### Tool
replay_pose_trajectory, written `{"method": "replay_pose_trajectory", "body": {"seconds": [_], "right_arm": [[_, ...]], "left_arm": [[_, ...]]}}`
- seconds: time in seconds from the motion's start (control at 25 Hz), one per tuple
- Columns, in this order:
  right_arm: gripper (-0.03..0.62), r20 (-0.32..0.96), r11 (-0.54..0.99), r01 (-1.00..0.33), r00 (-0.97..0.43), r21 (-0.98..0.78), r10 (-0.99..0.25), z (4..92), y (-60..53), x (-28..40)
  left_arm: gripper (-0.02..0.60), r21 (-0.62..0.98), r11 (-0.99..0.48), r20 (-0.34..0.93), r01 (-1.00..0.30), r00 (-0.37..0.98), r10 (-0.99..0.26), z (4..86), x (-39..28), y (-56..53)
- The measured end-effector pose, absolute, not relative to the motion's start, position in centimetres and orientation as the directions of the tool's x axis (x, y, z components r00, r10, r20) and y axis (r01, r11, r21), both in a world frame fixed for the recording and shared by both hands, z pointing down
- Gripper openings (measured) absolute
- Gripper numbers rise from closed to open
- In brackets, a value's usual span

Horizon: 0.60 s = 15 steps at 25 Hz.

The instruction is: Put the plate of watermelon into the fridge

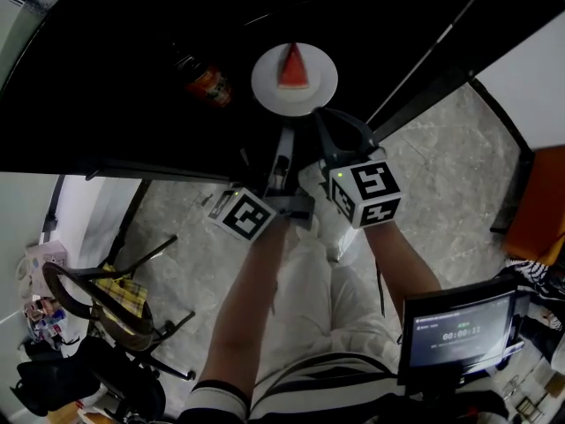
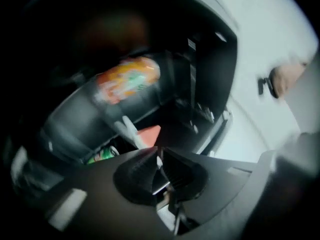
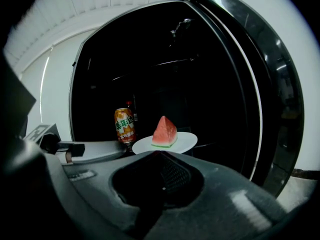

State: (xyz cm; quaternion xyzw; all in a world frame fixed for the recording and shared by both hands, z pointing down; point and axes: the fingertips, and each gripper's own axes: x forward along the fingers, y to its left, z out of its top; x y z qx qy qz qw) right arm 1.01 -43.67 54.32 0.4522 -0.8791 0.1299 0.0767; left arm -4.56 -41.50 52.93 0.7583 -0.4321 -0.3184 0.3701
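- Closest in, a small dark screen with pale digits [image 1: 459, 329] hangs at the person's chest, well back from the round white plate [image 3: 186, 143] and to its right in the head view.
- Grey marbled floor [image 1: 441, 166] spreads beneath both forearms, short of the plate.
- The right gripper [image 3: 160, 154] reaches forward, its jaws closed together on the plate's near rim. It holds the plate level.
- The left gripper [image 2: 157, 153] lies alongside, rolled over, with its tips at the plate's left edge. Its jaws are pinched to a thin slit. A pale sliver shows in that slit, but the blur hides what it is.
- The plate itself is within the open black fridge [image 3: 200, 74], framed by the dark opening. Whether a shelf is under it is lost in the dark.
- A red wedge of watermelon with a green rind [image 3: 164, 131] stands upright on the plate, just past its middle.
- Beyond the plate and just to its left stands an orange drinks can with printed lettering [image 3: 125, 125], upright and deeper in the fridge.
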Motion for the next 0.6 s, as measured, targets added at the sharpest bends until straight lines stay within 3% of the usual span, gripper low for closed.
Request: {"method": "replay_pose_trajectory", "body": {"seconds": [0.08,0.24,0.36,0.6], "right_arm": [[-0.002,0.254,0.565,-0.811,-0.585,-0.152,-0.770,54.1,-43.7,0.9],[-0.002,0.254,0.574,-0.807,-0.589,-0.138,-0.767,54.3,-44.1,0.7],[0.000,0.248,0.585,-0.801,-0.597,-0.128,-0.763,54.4,-44.2,0.3],[-0.001,0.229,0.606,-0.787,-0.615,-0.115,-0.755,54.1,-45.1,-0.3]], "left_arm": [[0.002,0.693,-0.413,-0.108,-0.591,0.480,-0.870,52.9,-3.8,-41.5],[0.002,0.445,-0.437,-0.014,-0.781,0.482,-0.876,53.1,-3.2,-42.3],[0.002,0.333,-0.436,0.017,-0.836,0.468,-0.884,53.7,-2.8,-42.8],[0.002,0.276,-0.414,0.011,-0.868,0.433,-0.901,53.5,-3.0,-44.2]]}}
